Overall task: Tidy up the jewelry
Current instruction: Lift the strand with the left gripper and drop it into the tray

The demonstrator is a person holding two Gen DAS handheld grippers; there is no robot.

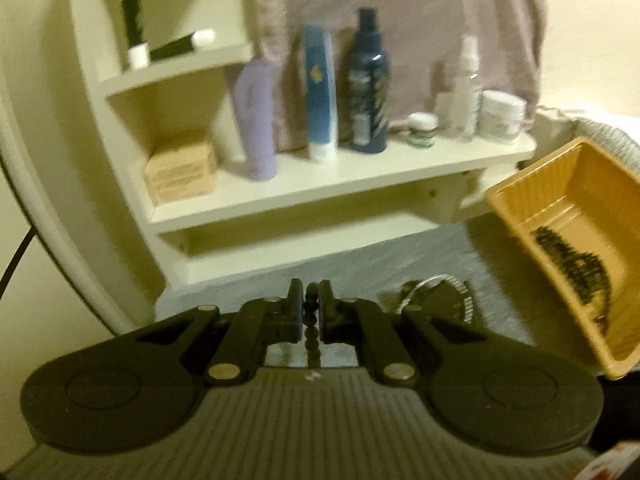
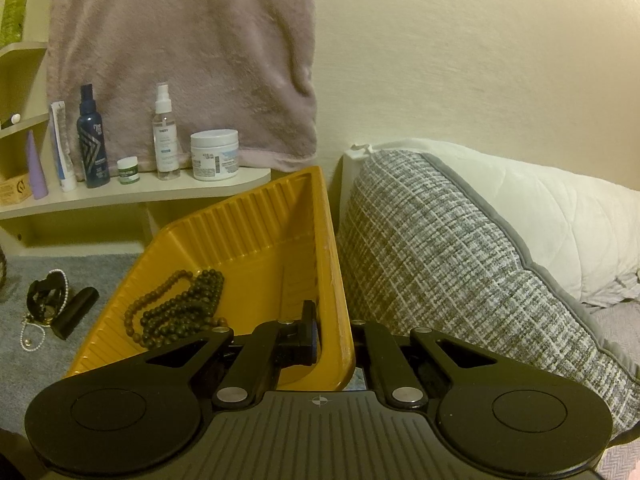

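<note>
We see a string of dark beads (image 1: 310,320) pinched tight in the jaws of our left gripper (image 1: 310,310), above the gray carpet (image 1: 360,264). Our right gripper (image 2: 334,330) has its jaws clamped on the wall of the tilted yellow tray (image 2: 336,264), where more dark bead necklaces (image 2: 176,308) lie.

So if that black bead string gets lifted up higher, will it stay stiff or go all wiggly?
Probably wiggly: the bead string hangs limp between the left gripper fingers. The beads look round and smooth, so it might slip. It likely piles up loosely, like the beads in the yellow tray.
</note>
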